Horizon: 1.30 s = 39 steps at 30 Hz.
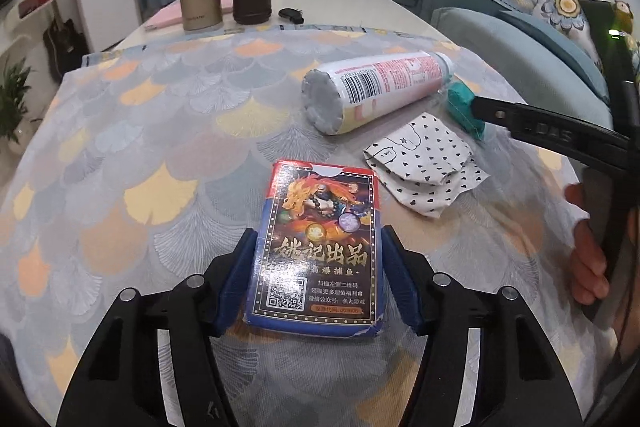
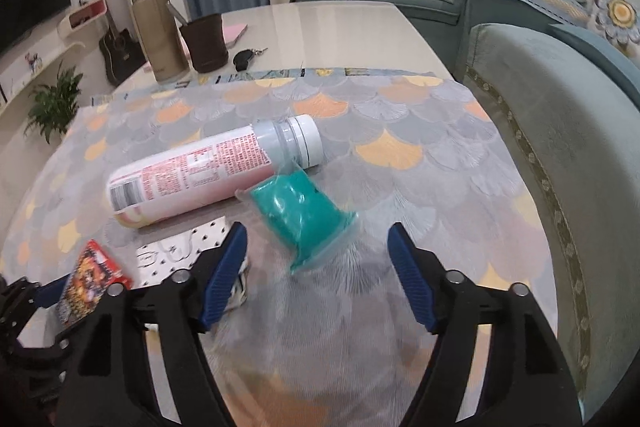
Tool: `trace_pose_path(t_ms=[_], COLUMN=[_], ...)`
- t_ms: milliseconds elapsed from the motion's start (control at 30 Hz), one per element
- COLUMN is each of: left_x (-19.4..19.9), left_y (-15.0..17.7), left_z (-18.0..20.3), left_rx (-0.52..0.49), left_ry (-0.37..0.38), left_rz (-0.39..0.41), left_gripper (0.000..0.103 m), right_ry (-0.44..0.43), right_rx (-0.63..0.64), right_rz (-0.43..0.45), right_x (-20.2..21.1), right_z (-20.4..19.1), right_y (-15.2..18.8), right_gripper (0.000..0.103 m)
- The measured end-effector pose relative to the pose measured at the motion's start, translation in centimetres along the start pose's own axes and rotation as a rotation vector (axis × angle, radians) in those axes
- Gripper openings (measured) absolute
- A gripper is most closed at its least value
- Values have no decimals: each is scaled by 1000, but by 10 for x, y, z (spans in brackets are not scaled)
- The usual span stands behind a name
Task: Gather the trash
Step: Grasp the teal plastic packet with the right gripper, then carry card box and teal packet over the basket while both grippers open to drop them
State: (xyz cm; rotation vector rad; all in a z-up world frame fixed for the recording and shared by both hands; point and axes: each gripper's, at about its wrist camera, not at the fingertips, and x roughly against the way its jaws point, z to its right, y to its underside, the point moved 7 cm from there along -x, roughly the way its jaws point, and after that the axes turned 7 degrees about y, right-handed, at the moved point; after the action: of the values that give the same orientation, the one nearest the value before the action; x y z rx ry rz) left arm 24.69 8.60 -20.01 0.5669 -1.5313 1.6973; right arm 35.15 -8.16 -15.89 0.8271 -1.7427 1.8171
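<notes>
Lying flat with its long axis pointing away, the blue-and-red card box [image 1: 320, 247] sits pinched between the left tongs [image 1: 318, 255], while the right tongs [image 2: 318, 239] gape wide near the teal packet [image 2: 304, 215].

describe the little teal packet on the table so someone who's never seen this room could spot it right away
On the table's fan-patterned cloth, find the white bottle lying on its side. The teal packet lies against its capped end, beside a heart-print paper scrap. It is the only solid teal item, sealed in clear plastic.
</notes>
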Motion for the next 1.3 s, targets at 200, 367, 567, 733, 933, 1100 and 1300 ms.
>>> trace_pose_path(t_ms=[200, 367, 567, 733, 933, 1100, 1300], left_x=[1, 0, 0, 0, 11, 52, 108], left_y=[1, 1, 0, 0, -1, -7, -27], left_z=[-2, -1, 0, -1, -4, 15, 73], left_rx=[-1, 0, 1, 5, 59, 89, -7], left_ry=[4, 4, 4, 2, 94, 216, 288], left_rz=[2, 2, 2, 6, 46, 127, 200], left_gripper=[59, 59, 59, 59, 58, 58, 58], right_ry=[12, 0, -2, 18, 37, 53, 142], right_rx=[48, 67, 62, 41, -23, -76, -136], right_rz=[-39, -84, -106, -51, -31, 37, 97], right_x=[-24, -35, -39, -23, 15, 76, 159], right_z=[-8, -12, -15, -9, 21, 56, 109], right_y=[-12, -11, -7, -6, 10, 26, 63], right_gripper=[72, 72, 47, 42, 42, 42, 42])
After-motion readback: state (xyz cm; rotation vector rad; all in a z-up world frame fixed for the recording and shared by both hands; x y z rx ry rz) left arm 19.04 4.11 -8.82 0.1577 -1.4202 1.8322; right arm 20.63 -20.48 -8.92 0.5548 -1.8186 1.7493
